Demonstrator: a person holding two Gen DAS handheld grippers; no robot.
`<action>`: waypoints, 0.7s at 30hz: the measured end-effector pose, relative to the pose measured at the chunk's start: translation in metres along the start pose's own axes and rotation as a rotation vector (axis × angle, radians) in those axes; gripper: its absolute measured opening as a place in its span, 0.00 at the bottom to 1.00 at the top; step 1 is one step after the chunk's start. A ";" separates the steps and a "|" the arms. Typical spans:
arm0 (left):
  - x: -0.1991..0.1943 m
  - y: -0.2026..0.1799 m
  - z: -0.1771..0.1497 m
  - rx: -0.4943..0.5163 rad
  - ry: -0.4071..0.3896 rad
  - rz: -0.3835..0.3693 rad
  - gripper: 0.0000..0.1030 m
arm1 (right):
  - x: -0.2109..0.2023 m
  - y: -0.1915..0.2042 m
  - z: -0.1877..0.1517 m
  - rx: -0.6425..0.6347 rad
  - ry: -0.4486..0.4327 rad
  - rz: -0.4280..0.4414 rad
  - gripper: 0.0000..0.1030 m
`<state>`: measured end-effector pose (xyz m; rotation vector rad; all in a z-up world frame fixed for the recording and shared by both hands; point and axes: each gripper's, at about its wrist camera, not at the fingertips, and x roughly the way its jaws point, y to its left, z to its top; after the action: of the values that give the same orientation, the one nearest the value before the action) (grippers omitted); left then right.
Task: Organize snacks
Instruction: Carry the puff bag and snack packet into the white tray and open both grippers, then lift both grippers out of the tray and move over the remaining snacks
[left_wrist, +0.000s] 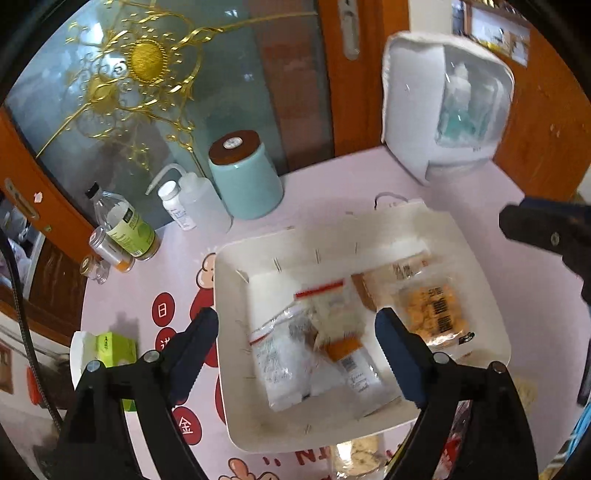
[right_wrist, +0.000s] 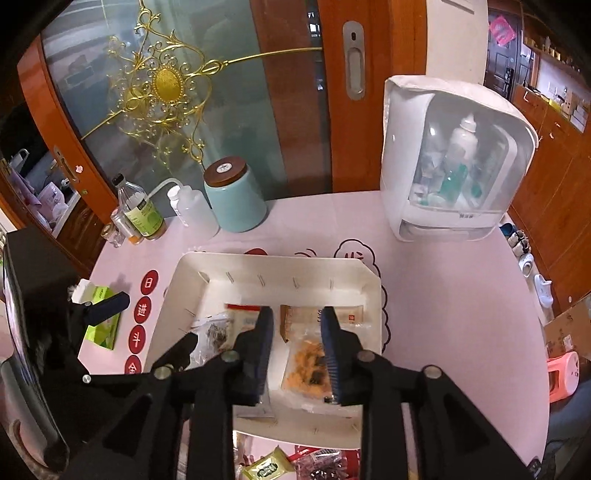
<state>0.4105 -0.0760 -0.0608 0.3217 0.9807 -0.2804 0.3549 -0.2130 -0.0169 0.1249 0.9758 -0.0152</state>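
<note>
A white tray sits on the pink table and holds several snack packets: a clear zip bag with a red strip, a white packet and an orange cracker packet. My left gripper hangs open and empty above the tray's near left part. My right gripper is open and empty above the tray, with the orange cracker packet between its fingers below. Loose wrapped snacks lie on the table before the tray. The right gripper's finger shows at the left view's right edge.
A teal jar with a brown lid, a wash bottle, a green-labelled bottle and small jars stand at the back left. A white storage box stands at the back right. A green carton lies left of the tray.
</note>
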 end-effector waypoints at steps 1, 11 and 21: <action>0.002 -0.003 -0.002 0.011 0.003 -0.001 0.83 | 0.001 0.000 -0.001 -0.003 0.003 -0.005 0.27; -0.001 -0.008 -0.015 0.024 0.024 0.002 0.83 | 0.002 -0.007 -0.014 0.013 0.025 -0.027 0.27; -0.027 0.000 -0.034 0.012 0.017 -0.013 0.83 | -0.020 -0.007 -0.040 0.000 0.027 -0.046 0.27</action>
<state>0.3705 -0.0606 -0.0554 0.3286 0.9982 -0.2959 0.3101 -0.2163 -0.0233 0.1030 1.0059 -0.0562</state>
